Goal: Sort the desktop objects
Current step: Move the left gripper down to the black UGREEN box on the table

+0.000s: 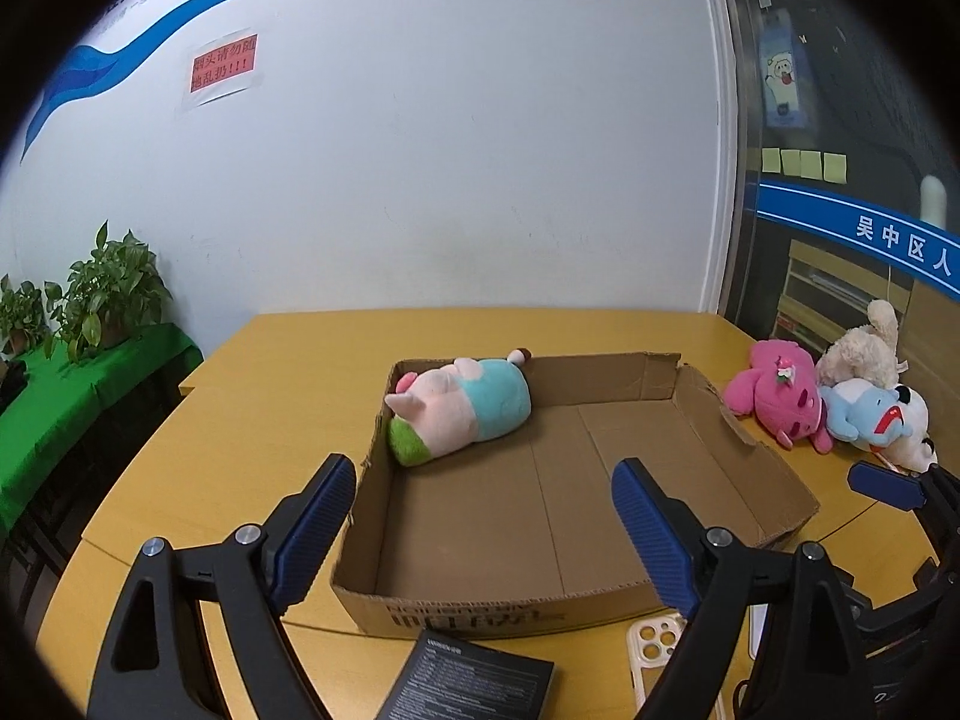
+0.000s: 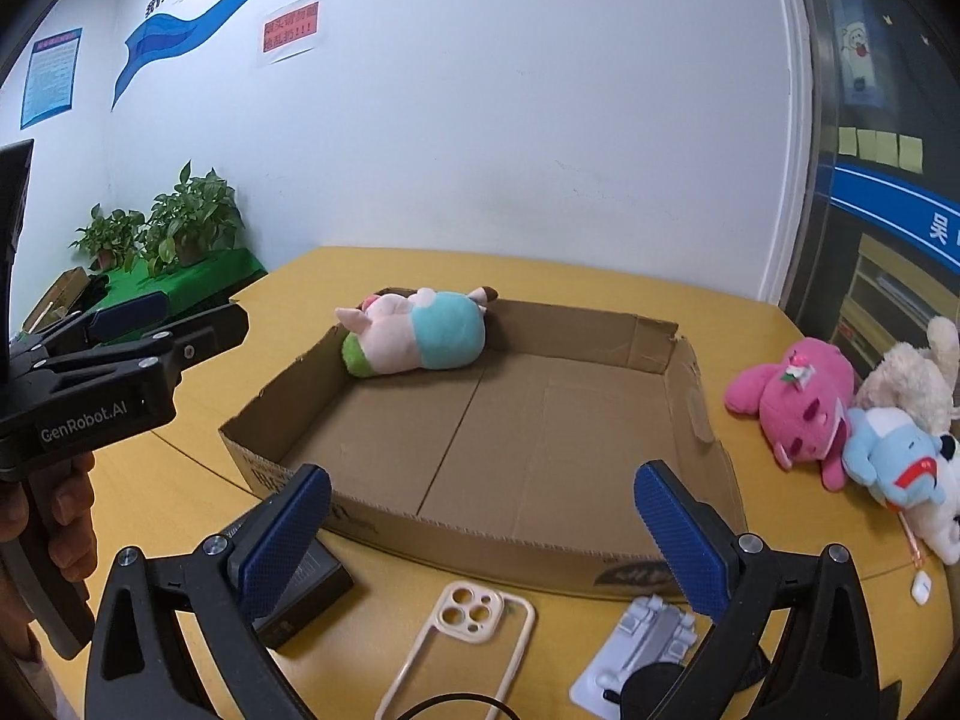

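A shallow cardboard box (image 1: pixel 744 468) (image 2: pixel 690 396) lies on the yellow table. A pink, blue and green plush pig (image 1: pixel 459 411) (image 2: pixel 414 333) lies in its far left corner. A pink plush (image 1: pixel 774 393) (image 2: pixel 798 402), a blue plush (image 1: pixel 864 417) (image 2: pixel 894 459) and a cream plush (image 1: pixel 858 351) (image 2: pixel 912 381) lie in a pile right of the box. My left gripper (image 1: pixel 486 534) is open and empty above the box's near left edge. My right gripper (image 2: pixel 480 528) is open and empty above the box's near edge.
Near the box's front wall lie a black box (image 1: pixel 468 684) (image 2: pixel 300 594), a cream phone case (image 1: pixel 651 654) (image 2: pixel 462 630) and a grey plastic holder (image 2: pixel 642 642). A small white tag (image 2: pixel 921 587) lies at the right. Potted plants (image 1: pixel 102 294) (image 2: pixel 180 222) stand on a green-covered side table at the left.
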Demonstrator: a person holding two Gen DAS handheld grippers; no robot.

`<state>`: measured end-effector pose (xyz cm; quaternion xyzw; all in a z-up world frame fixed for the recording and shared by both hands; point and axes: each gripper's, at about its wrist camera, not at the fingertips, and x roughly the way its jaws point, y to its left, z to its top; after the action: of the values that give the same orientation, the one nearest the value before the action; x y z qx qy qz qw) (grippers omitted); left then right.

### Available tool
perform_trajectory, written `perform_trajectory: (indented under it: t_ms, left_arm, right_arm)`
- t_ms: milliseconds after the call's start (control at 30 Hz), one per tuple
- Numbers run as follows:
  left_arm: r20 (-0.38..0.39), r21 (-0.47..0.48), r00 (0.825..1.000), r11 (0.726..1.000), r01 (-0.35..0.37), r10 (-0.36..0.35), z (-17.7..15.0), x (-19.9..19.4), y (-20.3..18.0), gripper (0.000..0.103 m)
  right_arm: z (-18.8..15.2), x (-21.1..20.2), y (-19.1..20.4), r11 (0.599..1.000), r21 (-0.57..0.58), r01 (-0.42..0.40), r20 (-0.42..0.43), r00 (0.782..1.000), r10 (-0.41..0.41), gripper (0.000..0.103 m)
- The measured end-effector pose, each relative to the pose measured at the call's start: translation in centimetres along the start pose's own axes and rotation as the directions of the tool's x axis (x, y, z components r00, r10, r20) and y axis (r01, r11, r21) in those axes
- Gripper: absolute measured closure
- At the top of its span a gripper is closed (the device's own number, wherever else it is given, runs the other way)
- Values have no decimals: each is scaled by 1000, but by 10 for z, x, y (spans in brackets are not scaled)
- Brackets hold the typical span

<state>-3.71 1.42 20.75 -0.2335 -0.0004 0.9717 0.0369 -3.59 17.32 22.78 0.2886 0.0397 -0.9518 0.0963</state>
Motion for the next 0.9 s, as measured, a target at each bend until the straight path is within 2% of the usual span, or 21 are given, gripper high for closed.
perform_trajectory:
  t_ms: [200, 433, 900]
  left_arm:
    - [-2, 18, 1000, 1000, 15, -15, -9, -2, -7, 15]
    - [-25, -4, 999, 999, 37, -37, -22, 1, -8, 15]
    - [-61, -4, 997, 999, 51, -51, -33, 8, 11, 15]
  right_arm:
    - [-12, -4, -4, 1000, 11, 10, -6, 1000, -10, 0]
    - [-22, -9, 1, 1000, 19, 21, -17, 1000, -21, 0]
    - [-26, -5, 16, 1000, -3, 30, -28, 999, -31, 0]
